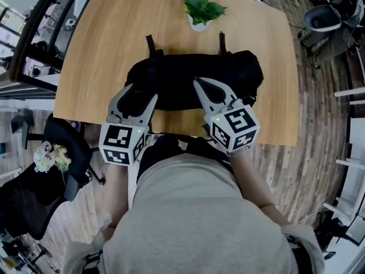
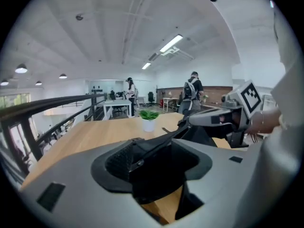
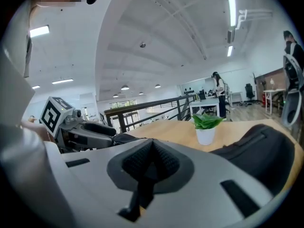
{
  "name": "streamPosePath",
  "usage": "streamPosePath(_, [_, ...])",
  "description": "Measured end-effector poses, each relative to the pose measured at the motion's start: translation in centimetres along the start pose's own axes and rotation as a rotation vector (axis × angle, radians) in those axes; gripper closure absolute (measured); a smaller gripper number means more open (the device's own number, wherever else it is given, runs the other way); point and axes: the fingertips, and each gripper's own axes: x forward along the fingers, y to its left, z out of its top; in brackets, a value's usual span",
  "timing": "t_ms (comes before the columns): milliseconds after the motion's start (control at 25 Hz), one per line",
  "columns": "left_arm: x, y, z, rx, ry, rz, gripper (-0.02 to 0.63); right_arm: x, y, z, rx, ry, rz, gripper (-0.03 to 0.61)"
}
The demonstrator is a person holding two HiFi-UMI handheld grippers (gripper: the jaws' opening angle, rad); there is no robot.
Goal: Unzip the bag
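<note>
A black bag (image 1: 194,76) lies across the near half of the wooden table (image 1: 114,27), its two straps pointing to the far side. My left gripper (image 1: 140,95) stands open over the bag's left end, one finger on each side of the dark fabric. In the left gripper view black bag fabric (image 2: 156,170) with a small metal piece fills the gap between the spread jaws, and the pads do not press on it. My right gripper (image 1: 197,83) is shut, its tip resting at the bag's middle top. Its jaws meet in the right gripper view (image 3: 152,144) with nothing seen between them.
A small potted plant (image 1: 201,11) stands at the table's far edge behind the bag. A black chair (image 1: 63,153) sits off the table's near-left corner, another chair (image 1: 325,16) at the far right. A dark railing (image 1: 34,33) runs along the left.
</note>
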Motion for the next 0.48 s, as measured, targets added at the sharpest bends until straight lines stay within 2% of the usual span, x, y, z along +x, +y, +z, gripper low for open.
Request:
streamPosePath(160, [2.1, -3.7, 0.9, 0.166, 0.03, -0.083, 0.357, 0.1, 0.2, 0.2, -0.002, 0.0, 0.035, 0.568])
streamPosePath(320, [4.3, -6.8, 0.7, 0.26, 0.094, -0.173, 0.357, -0.2, 0.1, 0.1, -0.007, 0.001, 0.057, 0.568])
streamPosePath(480, [5.7, -8.5, 0.3, 0.361, 0.137, -0.196, 0.357, -0.4, -0.1, 0.2, -0.014, 0.002, 0.081, 0.568])
